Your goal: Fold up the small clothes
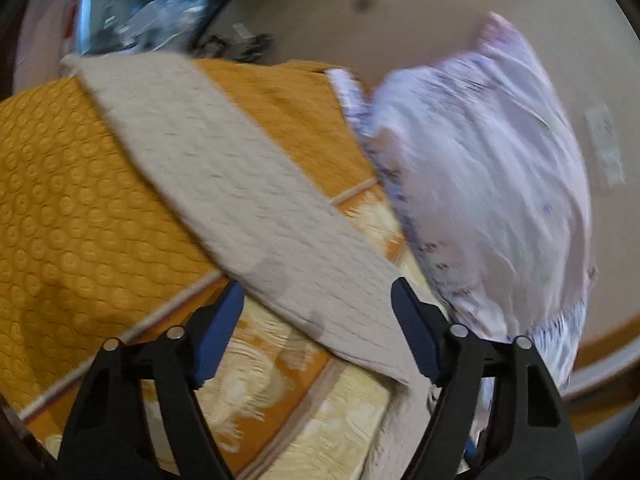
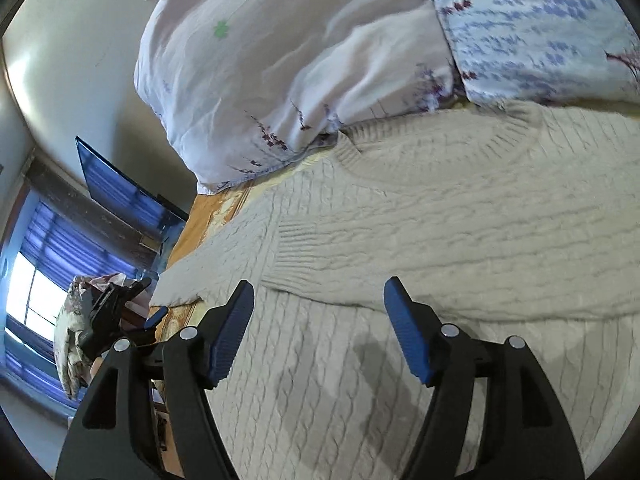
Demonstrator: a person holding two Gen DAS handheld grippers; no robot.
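Right gripper (image 2: 318, 320) released, empty, above sweater (image 2: 420, 240) spread on bed (image 2: 200, 220), one sleeve (image 2: 400, 276) folded across. Left gripper (image 1: 318, 320) empty too, jaws wide over other sleeve (image 1: 240, 184), probably next fold.

A bed (image 1: 60, 184) under an orange patterned bedspread fills the room. Pale floral pillows (image 2: 280, 60) lie at its head against a cream wall (image 2: 68, 80). Beside the bed, a dark screen (image 2: 116, 188), then a bright window (image 2: 28, 292) with blue curtains (image 2: 68, 248).
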